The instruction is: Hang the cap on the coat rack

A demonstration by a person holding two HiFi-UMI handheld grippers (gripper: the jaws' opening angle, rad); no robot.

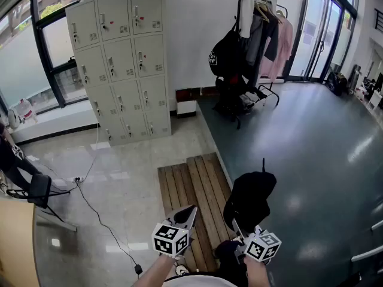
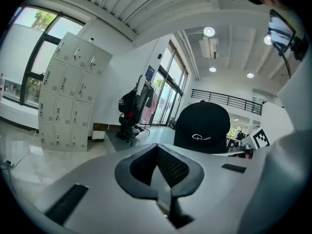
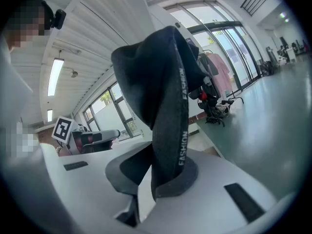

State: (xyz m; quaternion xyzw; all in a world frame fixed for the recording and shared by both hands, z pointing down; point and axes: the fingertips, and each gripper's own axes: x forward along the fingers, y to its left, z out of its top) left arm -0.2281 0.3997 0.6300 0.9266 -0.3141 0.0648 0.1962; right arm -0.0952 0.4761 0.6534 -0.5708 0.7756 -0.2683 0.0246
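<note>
My right gripper [image 1: 239,232] is shut on the black cap [image 1: 250,197], low in the head view. In the right gripper view the cap [image 3: 156,77] stands up in front of the lens, and its band, printed FASHION, is pinched between the jaws of my right gripper [image 3: 163,172]. My left gripper [image 1: 184,215] points forward beside it, shut and holding nothing. From the left gripper [image 2: 157,147] the cap [image 2: 202,128] shows to the right with a white logo. The coat rack [image 1: 251,34] stands far off by the back wall, hung with a black backpack and a pink garment.
Grey lockers [image 1: 122,64] line the back wall at left. A wooden slat platform [image 1: 194,187] lies just ahead of me. A black cable [image 1: 99,214] trails over the pale floor at left. Glass doors [image 1: 323,34] close the right side beyond dark flooring [image 1: 299,142].
</note>
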